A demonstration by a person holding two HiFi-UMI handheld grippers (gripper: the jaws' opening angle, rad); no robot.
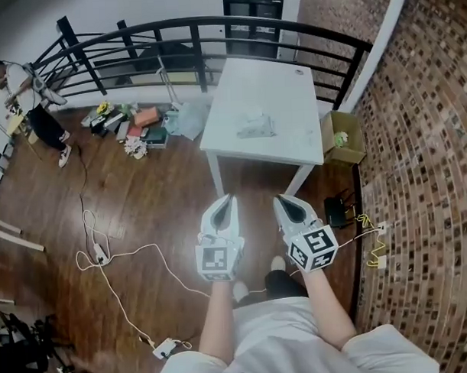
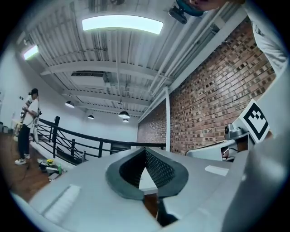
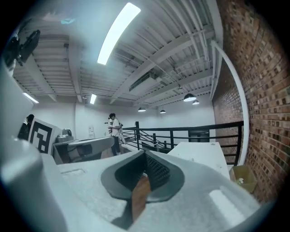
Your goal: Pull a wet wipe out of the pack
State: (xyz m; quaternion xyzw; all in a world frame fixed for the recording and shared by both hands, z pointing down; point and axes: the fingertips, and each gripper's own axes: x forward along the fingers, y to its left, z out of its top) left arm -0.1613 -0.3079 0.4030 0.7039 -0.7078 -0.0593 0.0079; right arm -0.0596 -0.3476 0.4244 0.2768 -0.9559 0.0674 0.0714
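Note:
The wet wipe pack (image 1: 256,127), pale and crinkled, lies near the middle of a white table (image 1: 238,90) in the head view. Both grippers are held side by side over the wooden floor, short of the table's near edge and pointing toward it. My left gripper (image 1: 228,198) has its jaws closed to a point with nothing between them; in the left gripper view its tips (image 2: 145,151) meet. My right gripper (image 1: 281,200) is shut and empty too, and its jaws (image 3: 145,155) touch at the tip. The table (image 3: 204,152) shows ahead in the right gripper view.
A cardboard box (image 1: 341,137) stands by the table's right side, against the brick wall (image 1: 424,175). A black railing (image 1: 174,29) runs behind the table. Clutter (image 1: 132,124) lies on the floor to the left, cables (image 1: 121,258) trail nearby, and a person (image 1: 31,97) stands far left.

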